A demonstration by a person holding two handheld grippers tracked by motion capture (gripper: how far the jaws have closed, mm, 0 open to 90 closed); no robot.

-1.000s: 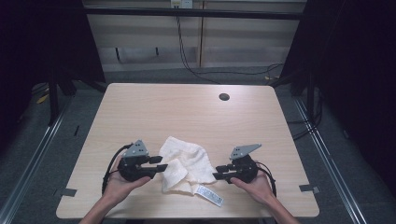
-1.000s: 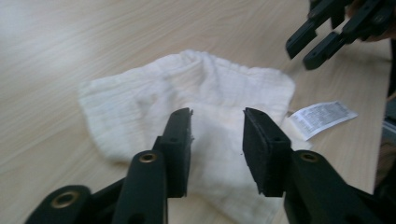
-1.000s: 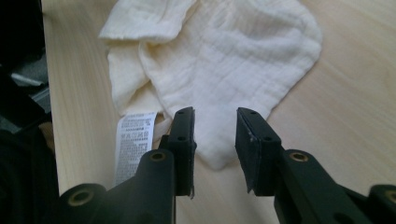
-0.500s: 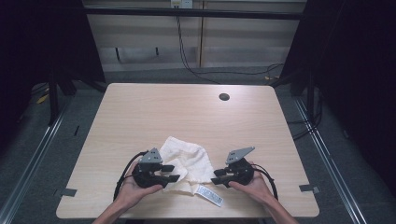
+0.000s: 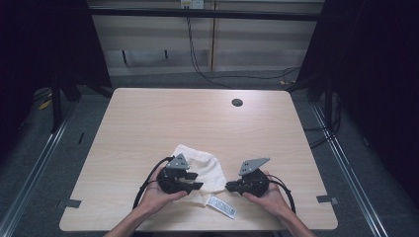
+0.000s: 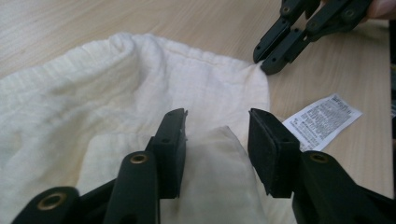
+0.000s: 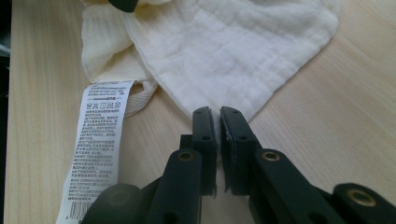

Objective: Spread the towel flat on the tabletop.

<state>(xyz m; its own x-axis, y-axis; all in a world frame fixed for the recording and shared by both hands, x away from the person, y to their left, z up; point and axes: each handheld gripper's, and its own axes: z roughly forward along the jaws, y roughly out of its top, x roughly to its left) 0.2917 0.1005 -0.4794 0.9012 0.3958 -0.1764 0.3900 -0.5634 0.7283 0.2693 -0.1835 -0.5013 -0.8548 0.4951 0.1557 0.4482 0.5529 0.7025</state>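
Observation:
A crumpled white cloth [image 5: 207,165] lies near the front of the wooden table [image 5: 173,118], and its printed care label [image 5: 221,207] trails toward the person. My left gripper [image 5: 195,181] rests over the cloth's left part. In the left gripper view its jaws [image 6: 217,135] stand apart over a raised fold of the cloth [image 6: 116,79]; they have just been closing a little, and the pads do not press on it. My right gripper [image 7: 218,114] has just been closing and pinches the cloth's [image 7: 224,42] right edge, beside the label [image 7: 100,140].
A small round hole [image 5: 237,102] is in the tabletop at the far right. Dark frames and cables stand on the floor behind and beside the table. The person's hands come in over the table's front edge.
The left gripper has moved right and down onto the cloth. The right gripper has stayed in place and its jaws have closed at the cloth's edge.

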